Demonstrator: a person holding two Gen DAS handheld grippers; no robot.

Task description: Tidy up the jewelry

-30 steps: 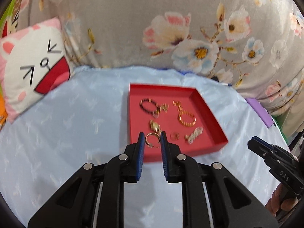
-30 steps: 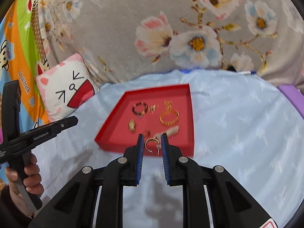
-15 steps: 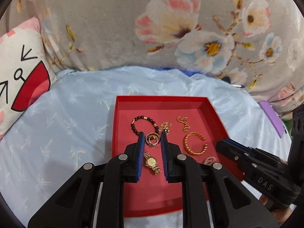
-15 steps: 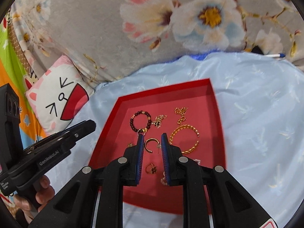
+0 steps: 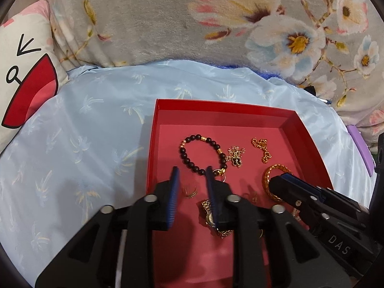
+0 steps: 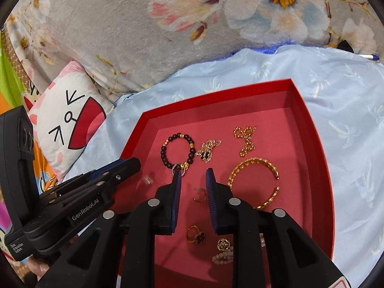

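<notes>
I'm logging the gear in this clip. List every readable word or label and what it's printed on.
"DAS" on the right hand-held gripper, seen from the left wrist camera.
"GenRobot.AI" on the left hand-held gripper, seen from the right wrist camera.
A small two-line label lower on that same gripper's body is too small to read.
The watch dial shows nothing legible.

Pale blue palm-print sheet [image 5: 91, 129] covers the surface; red tray [image 5: 309, 132] sits on it; cat-face cushion [image 6: 64, 122] at its edge.
</notes>
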